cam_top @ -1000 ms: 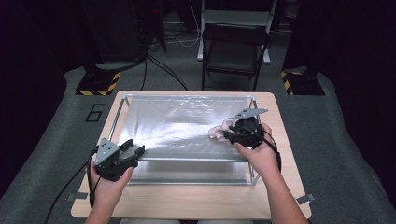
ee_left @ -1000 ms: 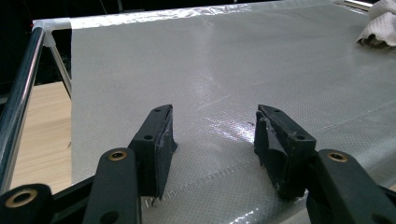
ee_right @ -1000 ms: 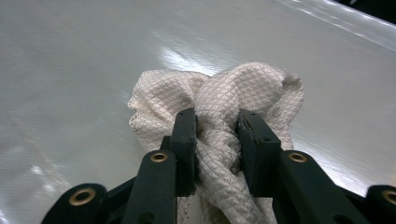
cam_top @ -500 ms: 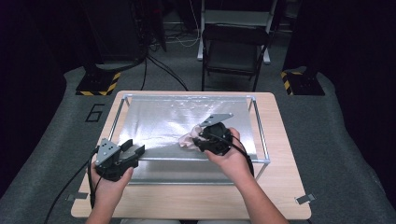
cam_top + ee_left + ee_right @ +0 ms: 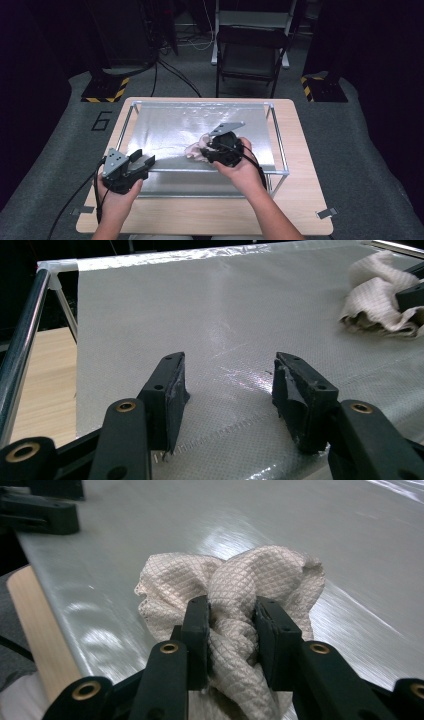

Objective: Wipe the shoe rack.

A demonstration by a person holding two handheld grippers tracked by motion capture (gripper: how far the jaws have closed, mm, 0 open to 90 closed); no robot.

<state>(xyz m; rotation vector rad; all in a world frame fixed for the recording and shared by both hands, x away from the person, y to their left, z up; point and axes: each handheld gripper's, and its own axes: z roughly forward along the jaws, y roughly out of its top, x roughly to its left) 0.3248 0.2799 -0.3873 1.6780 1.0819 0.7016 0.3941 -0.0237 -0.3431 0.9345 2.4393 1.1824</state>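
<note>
A crumpled cream quilted cloth [image 5: 240, 587] lies bunched on the shiny silver sheet [image 5: 165, 130], and my right gripper [image 5: 232, 630] is shut on it, both pads pressing a fold. In the high view the cloth [image 5: 196, 149] sits left of my right gripper [image 5: 207, 150], near the sheet's middle. My left gripper [image 5: 142, 161] rests at the sheet's front left edge, open with nothing between its fingers. Its own view shows the left gripper [image 5: 227, 382] low over the bare sheet [image 5: 210, 310], with the cloth [image 5: 377, 300] far off at the upper right.
The sheet is stretched over a metal tube frame [image 5: 279, 145] standing on a wooden table [image 5: 295, 200]. A frame rail [image 5: 22, 345] runs along the left of my left gripper. A dark chair [image 5: 252, 55] stands beyond the table.
My right gripper has dragged the cloth leftward across the sheet, from the right side toward the middle. My left gripper has stayed where it was.
</note>
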